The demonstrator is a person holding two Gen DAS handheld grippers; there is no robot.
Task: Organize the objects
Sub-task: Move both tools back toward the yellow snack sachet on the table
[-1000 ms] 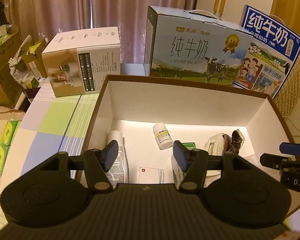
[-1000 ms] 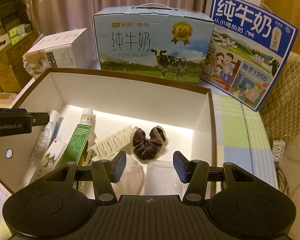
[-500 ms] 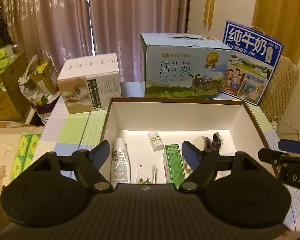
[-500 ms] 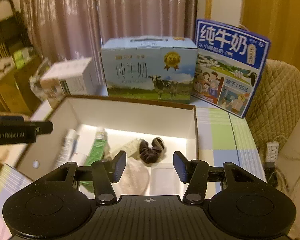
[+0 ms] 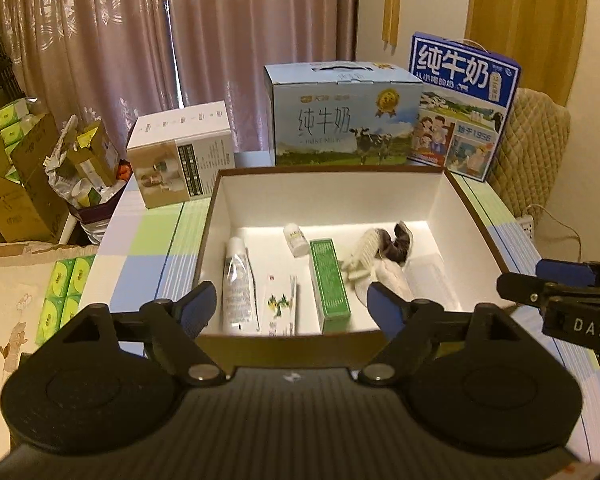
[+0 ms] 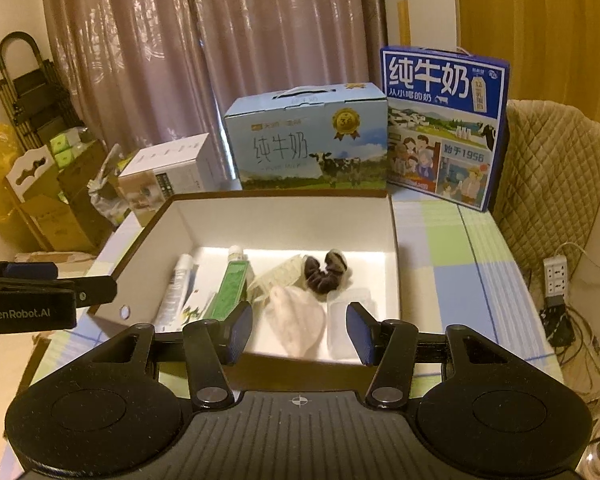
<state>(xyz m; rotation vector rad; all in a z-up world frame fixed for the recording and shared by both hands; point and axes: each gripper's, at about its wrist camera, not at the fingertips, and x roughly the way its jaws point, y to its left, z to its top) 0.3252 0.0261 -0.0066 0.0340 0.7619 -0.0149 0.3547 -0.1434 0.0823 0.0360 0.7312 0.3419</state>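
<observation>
Your open box [image 5: 468, 204] sits mid-table [image 5: 148, 240], holding a white tube [image 5: 238, 280], small bottle [image 5: 294, 239], green carton [image 5: 330, 280], comb [image 5: 362, 252] and dark scrunchie [image 6: 324, 274]. Two milk cartons [image 6: 306, 144] stand along the far edge. Left gripper [image 5: 292, 308] and right gripper [image 6: 300, 330]: jaws open, holding nothing.

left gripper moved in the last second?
Yes. The left gripper has pulled back and up: against the storage box, its near wall now shows, hidden earlier.
</observation>
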